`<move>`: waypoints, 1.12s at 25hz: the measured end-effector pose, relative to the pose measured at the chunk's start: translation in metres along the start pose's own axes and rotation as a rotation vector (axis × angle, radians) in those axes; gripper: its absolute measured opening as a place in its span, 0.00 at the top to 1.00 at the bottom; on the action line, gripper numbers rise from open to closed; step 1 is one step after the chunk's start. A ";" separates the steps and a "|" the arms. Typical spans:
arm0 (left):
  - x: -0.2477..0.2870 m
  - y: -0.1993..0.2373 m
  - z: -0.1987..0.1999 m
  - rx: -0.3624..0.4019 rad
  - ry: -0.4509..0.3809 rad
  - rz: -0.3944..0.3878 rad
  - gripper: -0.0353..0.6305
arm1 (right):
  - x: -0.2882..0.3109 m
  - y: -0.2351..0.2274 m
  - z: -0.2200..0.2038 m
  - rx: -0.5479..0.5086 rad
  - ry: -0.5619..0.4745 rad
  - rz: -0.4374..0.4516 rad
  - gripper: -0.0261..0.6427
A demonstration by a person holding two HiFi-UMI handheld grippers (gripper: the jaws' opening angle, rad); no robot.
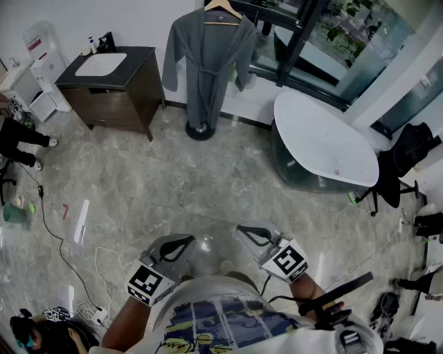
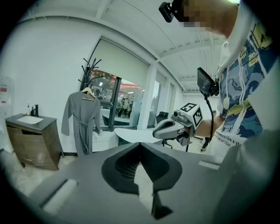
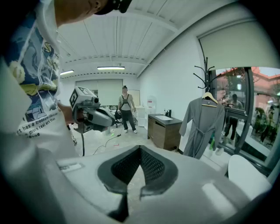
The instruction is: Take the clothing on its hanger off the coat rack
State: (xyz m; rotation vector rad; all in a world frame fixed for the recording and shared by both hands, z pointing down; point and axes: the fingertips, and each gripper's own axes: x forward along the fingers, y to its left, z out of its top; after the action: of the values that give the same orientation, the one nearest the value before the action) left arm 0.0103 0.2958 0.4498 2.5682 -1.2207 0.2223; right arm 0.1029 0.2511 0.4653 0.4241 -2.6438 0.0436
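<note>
My left gripper point(image 1: 184, 240) and right gripper point(image 1: 245, 229) have their jaws closed and empty, well away from the coat rack point(image 1: 201, 130). I'd approach, open the jaws, then lift the hanger point(image 1: 223, 8) upward with the robe point(image 1: 208, 62) on it.

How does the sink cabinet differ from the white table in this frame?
The sink cabinet is dark and boxy, with a white basin in its top; the table is white with a rounded top. The cabinet stands left of the hanging grey robe, against the wall; the table stands right of it, by the windows. Both sit on the grey floor.
</note>
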 end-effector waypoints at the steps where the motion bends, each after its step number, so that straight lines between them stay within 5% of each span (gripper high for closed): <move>1: -0.007 0.005 -0.001 0.000 -0.001 -0.006 0.94 | 0.008 0.005 0.004 -0.003 -0.001 -0.003 0.96; 16: -0.072 0.054 -0.027 0.009 -0.006 -0.081 0.94 | 0.061 0.058 0.039 0.052 -0.018 -0.046 0.96; 28: 0.003 0.117 0.000 0.035 0.027 -0.111 0.91 | 0.101 -0.043 0.040 0.084 -0.047 -0.084 0.88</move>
State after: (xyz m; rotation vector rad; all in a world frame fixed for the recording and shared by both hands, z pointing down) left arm -0.0789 0.2233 0.4726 2.6437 -1.0701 0.2560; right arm 0.0127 0.1771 0.4725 0.5704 -2.6743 0.1201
